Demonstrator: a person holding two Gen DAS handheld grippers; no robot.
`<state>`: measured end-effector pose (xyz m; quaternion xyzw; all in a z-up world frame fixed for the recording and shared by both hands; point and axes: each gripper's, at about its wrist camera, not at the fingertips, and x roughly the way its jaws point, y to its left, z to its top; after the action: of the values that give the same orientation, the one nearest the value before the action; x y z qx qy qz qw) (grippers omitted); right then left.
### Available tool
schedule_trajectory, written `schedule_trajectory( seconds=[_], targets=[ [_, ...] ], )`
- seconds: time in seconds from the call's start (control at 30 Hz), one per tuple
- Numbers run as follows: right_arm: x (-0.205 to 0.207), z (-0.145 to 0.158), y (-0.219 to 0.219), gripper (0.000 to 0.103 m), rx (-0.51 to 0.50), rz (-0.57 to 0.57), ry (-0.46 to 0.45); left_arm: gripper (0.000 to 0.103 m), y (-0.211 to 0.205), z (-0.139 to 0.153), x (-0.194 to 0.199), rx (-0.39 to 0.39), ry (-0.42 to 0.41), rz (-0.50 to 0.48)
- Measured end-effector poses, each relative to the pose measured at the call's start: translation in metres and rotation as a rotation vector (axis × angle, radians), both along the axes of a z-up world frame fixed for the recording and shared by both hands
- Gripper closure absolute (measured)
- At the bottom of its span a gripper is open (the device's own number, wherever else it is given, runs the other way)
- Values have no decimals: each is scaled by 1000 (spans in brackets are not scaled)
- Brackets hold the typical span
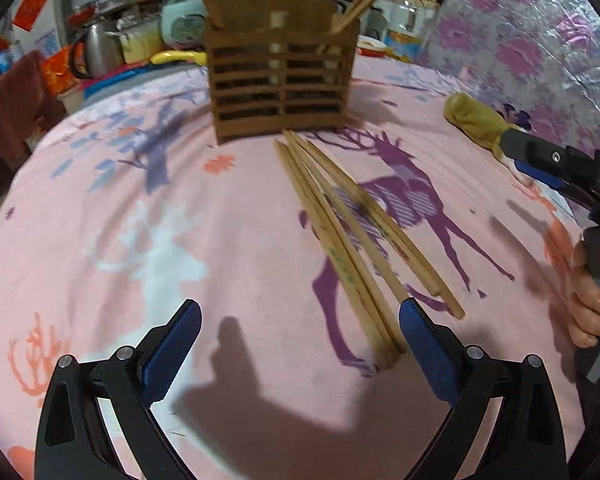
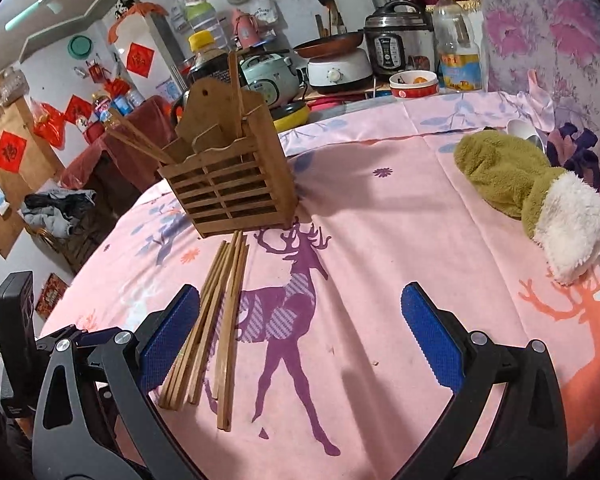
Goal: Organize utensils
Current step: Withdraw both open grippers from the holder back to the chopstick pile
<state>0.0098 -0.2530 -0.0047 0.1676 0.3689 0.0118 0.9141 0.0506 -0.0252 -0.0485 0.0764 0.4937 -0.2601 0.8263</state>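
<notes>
Several wooden chopsticks (image 1: 352, 236) lie in a loose bundle on the pink deer-print cloth (image 1: 220, 240), running from the slatted wooden holder (image 1: 280, 80) toward me. The holder stands upright with a few chopsticks sticking out of it. My left gripper (image 1: 300, 344) is open just above the cloth, its right pad beside the near ends of the bundle. In the right wrist view the chopsticks (image 2: 216, 320) lie by the left pad of my right gripper (image 2: 300, 332), which is open wide with nothing between its fingers; the holder (image 2: 228, 176) stands beyond.
A green and white plush mitten (image 2: 532, 192) lies on the cloth at the right. Behind the table's far edge stand cookers (image 2: 400, 44), a bottle (image 2: 458, 48), a bowl (image 2: 414, 84). A person's fingers (image 1: 588, 312) hold the right gripper's handle at the left wrist view's right edge.
</notes>
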Motion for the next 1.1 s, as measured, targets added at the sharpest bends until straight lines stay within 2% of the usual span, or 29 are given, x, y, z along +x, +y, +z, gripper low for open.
schedule_trajectory(
  seconds=[0.27,0.37,0.6,0.67,0.77,1.0,1.1],
  targets=[
    [1,-3,-4,6,7,-16,22,6,-10,-16,6,68,25,-3],
    [2,-4,-6,6,16,-21,25,6,-8,-16,11,72,20,13],
    [1,-3,-9,6,27,-28,21,6,24,-20,40,97,26,177],
    [1,-2,-9,6,27,-27,19,6,31,-19,43,85,34,196],
    [1,-2,-9,6,25,-26,19,6,29,-18,41,88,33,188],
    [1,-4,-8,6,26,-28,30,6,11,-18,25,187,-53,124],
    [2,-6,-8,6,23,-27,35,4,10,-19,24,194,-66,129]
  ],
)
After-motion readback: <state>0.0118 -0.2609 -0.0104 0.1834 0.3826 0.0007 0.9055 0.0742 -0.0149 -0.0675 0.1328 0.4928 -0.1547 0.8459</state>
